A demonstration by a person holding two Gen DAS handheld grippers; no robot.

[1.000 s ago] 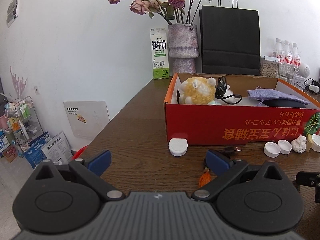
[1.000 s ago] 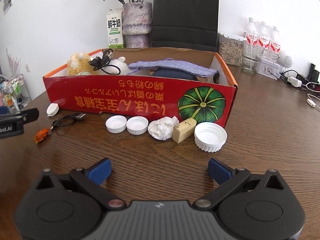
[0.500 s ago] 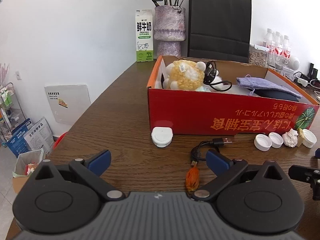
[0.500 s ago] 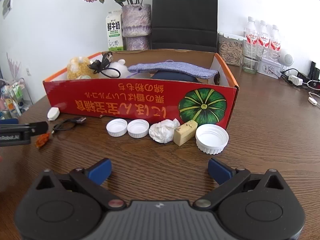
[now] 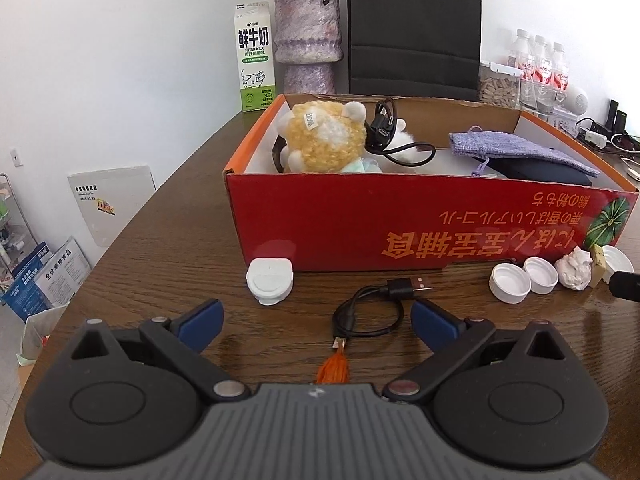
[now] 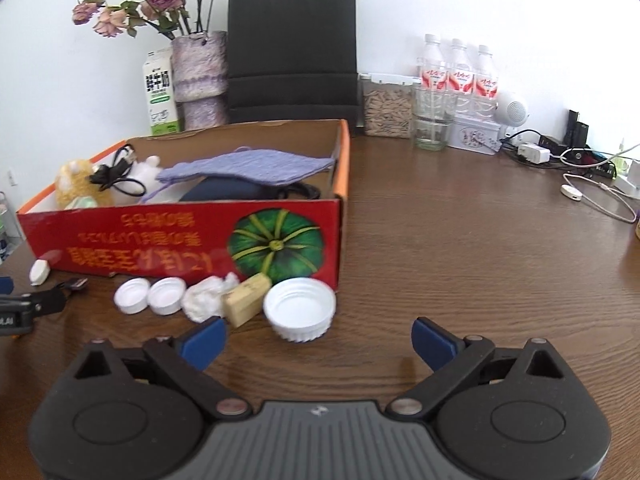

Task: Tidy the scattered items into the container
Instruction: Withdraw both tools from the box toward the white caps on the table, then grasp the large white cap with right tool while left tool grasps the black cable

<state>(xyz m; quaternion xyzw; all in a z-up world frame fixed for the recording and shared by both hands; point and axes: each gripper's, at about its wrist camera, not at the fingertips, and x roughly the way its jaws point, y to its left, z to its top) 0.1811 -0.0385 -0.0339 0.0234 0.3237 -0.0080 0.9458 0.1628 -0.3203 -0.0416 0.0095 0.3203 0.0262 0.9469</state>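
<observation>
Red cardboard box (image 5: 400, 220) across mid-frame, already holding plush toy (image 5: 326, 138) and purple pouch (image 5: 520, 152). Below it, scattered: black cable (image 5: 372, 308), white caps (image 6: 148, 296), wide lid (image 6: 300, 308). Left gripper (image 5: 316, 316) spread wide, empty, over cable. Right gripper (image 6: 318, 332) closing, nothing gripped.

Red cardboard box (image 5: 400, 216) open, on table, holding plush toy, pouch, cable. Along near wall, left to right: white case (image 5: 270, 281), coiled USB cable (image 5: 368, 312), two small caps (image 6: 150, 295), tissue wad (image 6: 206, 302), tan block (image 6: 246, 298), large cap (image 6: 299, 314).
</observation>
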